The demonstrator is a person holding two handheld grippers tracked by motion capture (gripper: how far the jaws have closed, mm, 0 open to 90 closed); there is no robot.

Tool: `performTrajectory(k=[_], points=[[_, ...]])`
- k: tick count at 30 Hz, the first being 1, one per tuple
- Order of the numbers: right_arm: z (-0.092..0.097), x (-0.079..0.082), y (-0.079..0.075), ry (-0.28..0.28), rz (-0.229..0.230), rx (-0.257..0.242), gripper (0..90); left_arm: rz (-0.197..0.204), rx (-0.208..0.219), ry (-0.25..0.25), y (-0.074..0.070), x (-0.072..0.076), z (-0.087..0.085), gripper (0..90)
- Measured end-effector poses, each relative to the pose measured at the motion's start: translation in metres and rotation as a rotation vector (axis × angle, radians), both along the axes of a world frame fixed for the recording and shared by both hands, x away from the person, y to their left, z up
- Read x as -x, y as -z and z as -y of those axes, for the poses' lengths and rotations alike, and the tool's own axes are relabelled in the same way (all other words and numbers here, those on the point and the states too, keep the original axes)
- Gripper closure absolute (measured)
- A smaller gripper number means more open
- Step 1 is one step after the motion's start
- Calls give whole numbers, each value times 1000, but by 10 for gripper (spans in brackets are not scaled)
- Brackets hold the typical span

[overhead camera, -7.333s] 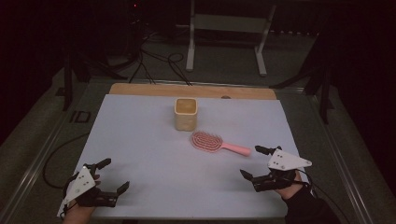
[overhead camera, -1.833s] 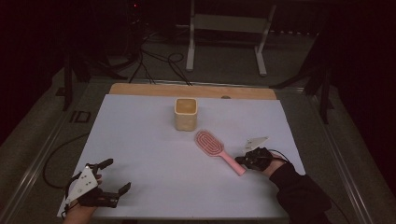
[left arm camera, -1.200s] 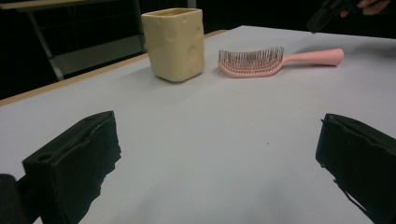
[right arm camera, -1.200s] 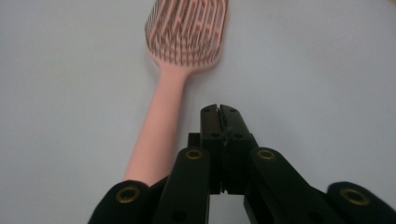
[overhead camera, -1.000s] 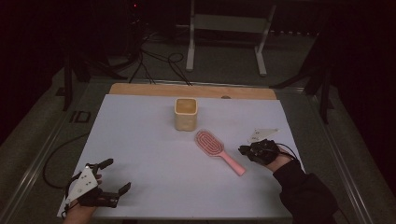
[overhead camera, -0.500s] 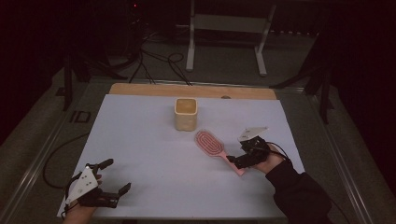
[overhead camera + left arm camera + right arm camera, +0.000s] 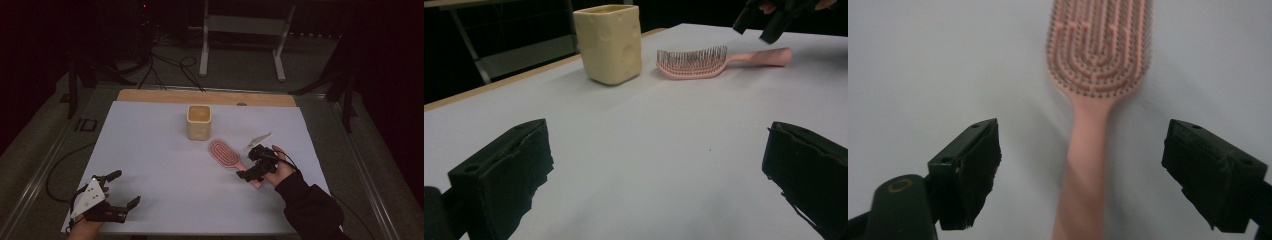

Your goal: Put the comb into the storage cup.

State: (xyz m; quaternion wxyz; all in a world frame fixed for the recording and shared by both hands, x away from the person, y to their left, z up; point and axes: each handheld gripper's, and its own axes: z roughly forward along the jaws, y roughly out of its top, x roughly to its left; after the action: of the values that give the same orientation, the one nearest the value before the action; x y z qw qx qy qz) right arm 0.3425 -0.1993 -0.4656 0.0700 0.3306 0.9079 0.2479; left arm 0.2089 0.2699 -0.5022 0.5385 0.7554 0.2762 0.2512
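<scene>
One cream-yellow cup stands upright near the far middle of the white table, and I can't tell what's inside it. The pink hairbrush lies bristles-up just beside it, handle running toward the right gripper, whose jaws have just been opening and now straddle the handle without touching it. The left gripper sits spread wide at the near left corner, nothing between its jaws.

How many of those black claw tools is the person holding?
2. The left gripper rests at the table's near left corner; the right gripper hovers open over the pink hairbrush's handle.
</scene>
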Motion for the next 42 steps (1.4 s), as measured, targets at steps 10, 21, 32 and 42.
performTrajectory(k=[10, 21, 32, 42], points=[[-16, -3, 11, 85, -27, 95, 98, 0, 2, 1, 0, 0, 0, 0], [-25, -19, 15, 140, -115, 131, 284, 1, 3, 2, 0, 0, -1, 0], [-29, -30, 21, 159, -165, 171, 466, 0, 3, 1, 0, -1, -1, 0], [-34, -33, 26, 144, -189, 229, 576, 0, 2, 1, 0, 0, -1, 0]])
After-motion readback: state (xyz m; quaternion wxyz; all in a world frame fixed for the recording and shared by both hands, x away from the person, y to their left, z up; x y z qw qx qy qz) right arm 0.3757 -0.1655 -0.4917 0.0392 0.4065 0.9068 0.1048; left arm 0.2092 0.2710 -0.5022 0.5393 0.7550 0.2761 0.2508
